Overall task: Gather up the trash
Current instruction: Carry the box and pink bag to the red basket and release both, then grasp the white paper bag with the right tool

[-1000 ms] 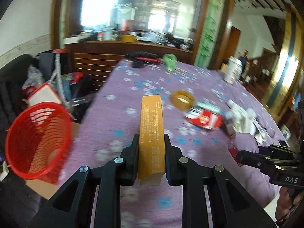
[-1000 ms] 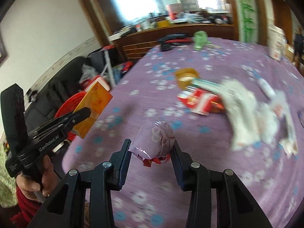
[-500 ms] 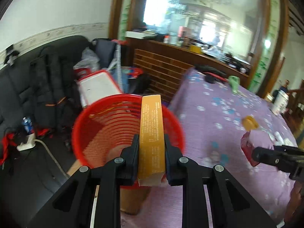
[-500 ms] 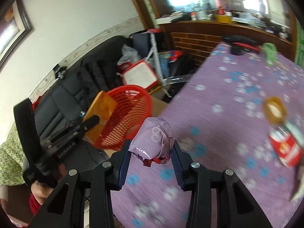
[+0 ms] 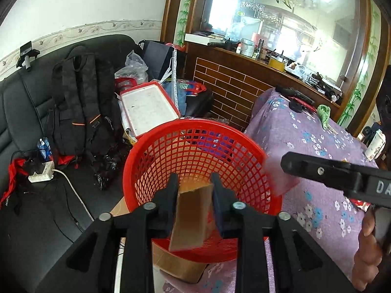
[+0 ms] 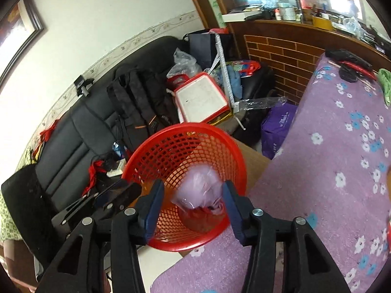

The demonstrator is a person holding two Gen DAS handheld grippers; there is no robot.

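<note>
Basket [image 5: 195,151] lay just beyond both grippers | left gripper [image 5: 193,195] wide, box [image 5: 191,217] tilted, dropping | right gripper [image 6: 193,200] wide, bag [image 6: 199,193] falling in

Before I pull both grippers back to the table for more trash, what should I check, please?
1. The red basket lies under both grippers: ok.
2. The right gripper is open: ok, basket mesh shows between one finger and the purple wrapper.
3. The purple wrapper is clear of the right gripper: not ok, it is blurred and between the fingers.
4. The left gripper has let go of the cardboard box: cannot tell, the box sits tilted between the fingers.
5. The cardboard box is over the basket's mouth: ok.
</note>
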